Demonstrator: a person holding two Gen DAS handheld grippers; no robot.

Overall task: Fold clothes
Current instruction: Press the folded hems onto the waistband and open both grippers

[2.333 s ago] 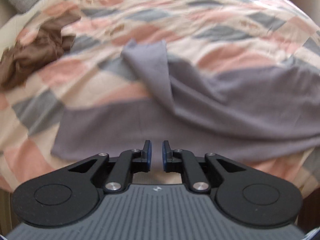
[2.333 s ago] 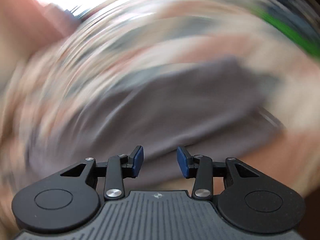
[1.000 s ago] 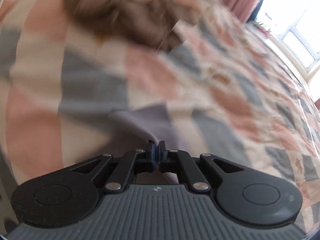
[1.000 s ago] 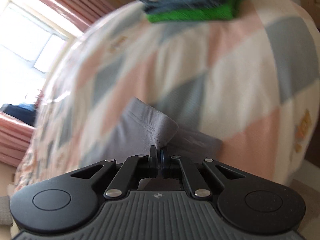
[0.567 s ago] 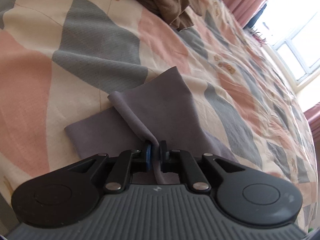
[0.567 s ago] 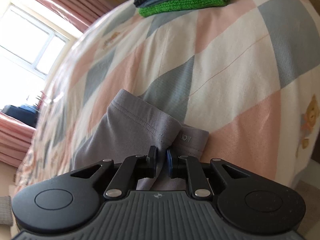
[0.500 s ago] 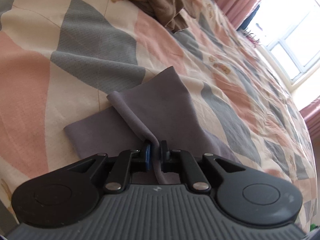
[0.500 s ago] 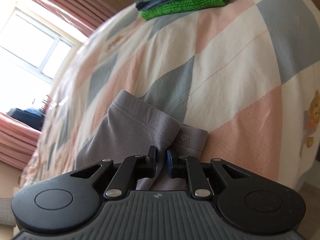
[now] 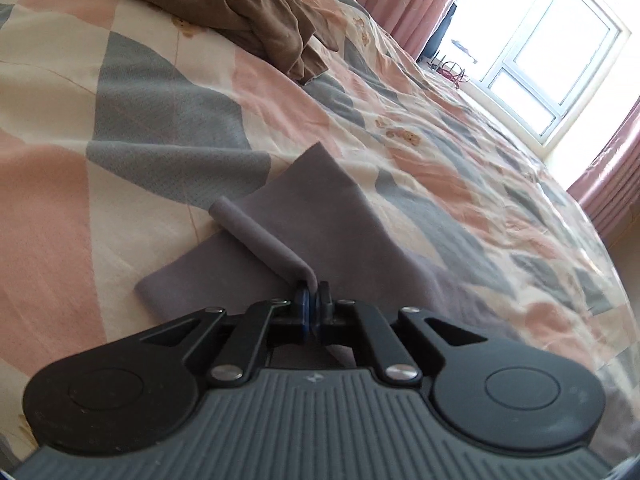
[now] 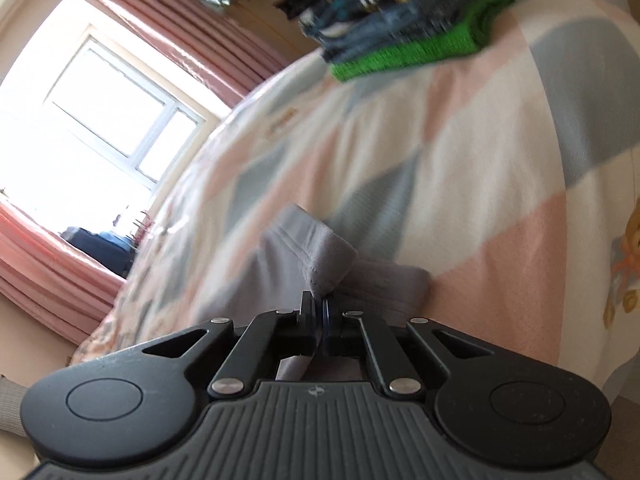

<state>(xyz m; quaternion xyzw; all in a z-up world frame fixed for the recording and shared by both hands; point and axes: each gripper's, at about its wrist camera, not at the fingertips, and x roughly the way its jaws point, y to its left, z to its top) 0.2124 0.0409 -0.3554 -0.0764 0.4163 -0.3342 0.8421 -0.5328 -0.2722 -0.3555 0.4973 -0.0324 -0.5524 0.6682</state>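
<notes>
Both grippers (image 9: 314, 298) (image 10: 319, 305) have clamped tighter on the grey garment (image 9: 320, 216).

Open patchwork bedspread of pink, grey and cream diamonds (image 9: 152, 128) lies bare on every side of the flat grey knit garment (image 9: 320, 216) — broad room toward the bright window (image 9: 560, 60). Obstacles sit far off: a crumpled brown garment (image 9: 240, 12) ahead in the left view, and a stack of folded clothes on a green knit (image 10: 408, 24) at the bed's far edge in the right view.
</notes>
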